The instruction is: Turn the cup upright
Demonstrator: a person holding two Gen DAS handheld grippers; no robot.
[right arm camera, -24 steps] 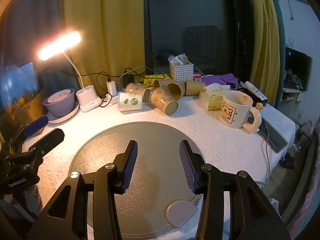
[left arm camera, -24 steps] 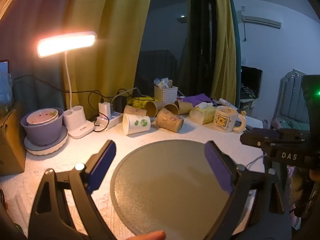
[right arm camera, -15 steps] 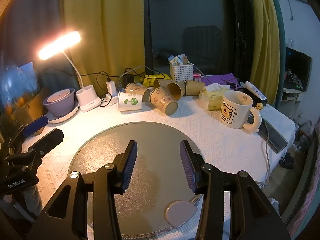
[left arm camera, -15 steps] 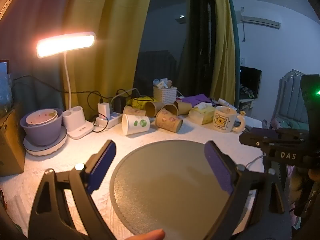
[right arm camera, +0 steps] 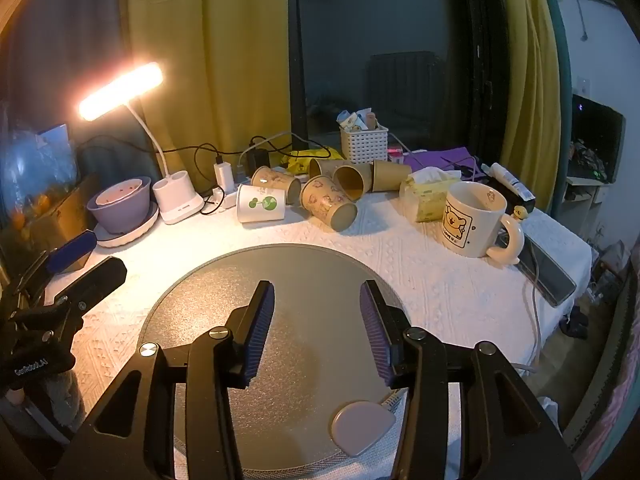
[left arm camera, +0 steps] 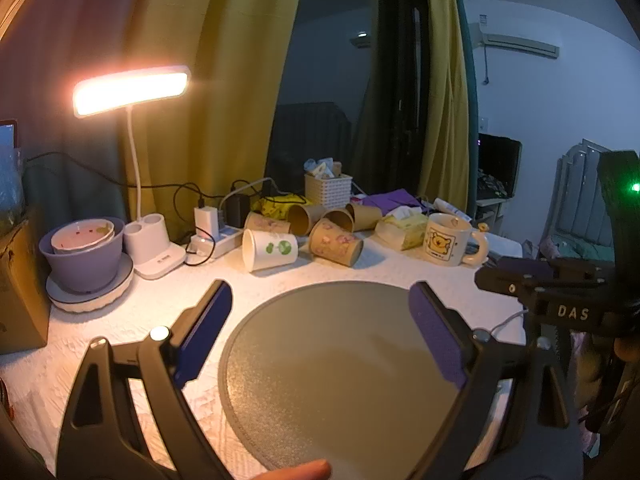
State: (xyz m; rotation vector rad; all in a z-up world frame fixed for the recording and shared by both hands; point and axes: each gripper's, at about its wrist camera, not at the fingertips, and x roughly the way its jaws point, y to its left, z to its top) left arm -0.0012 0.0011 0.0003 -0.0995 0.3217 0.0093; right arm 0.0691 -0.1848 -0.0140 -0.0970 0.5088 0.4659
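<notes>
Nearest the cameras, both tools hang over the round grey mat, neither holding anything. The right gripper has its fingers set at a middling gap with only bare mat between them, and the left gripper has its fingers spread wide, also around nothing. Each points forward and slightly down toward the far side of the table, level rather than rolled, the left one to the left of the mat and the right one over its near edge. A small pale tab lies on the mat's near rim by the right tool. This looks like the opening step: no cup is reached for yet. Beyond the mat, well apart from both tools, a cluster of paper cups lies on its side; the white cup with green dots and the brown printed cup are the closest, with more brown ones behind. A bear mug already stands upright off to the right. The next move probably calls for one tool to travel forward past the mat, line its fingers across a fallen cup's wall, close gently so the paper does not crush, then rotate to stand it up. Farther back are a lamp, a purple bowl and a white basket.
</notes>
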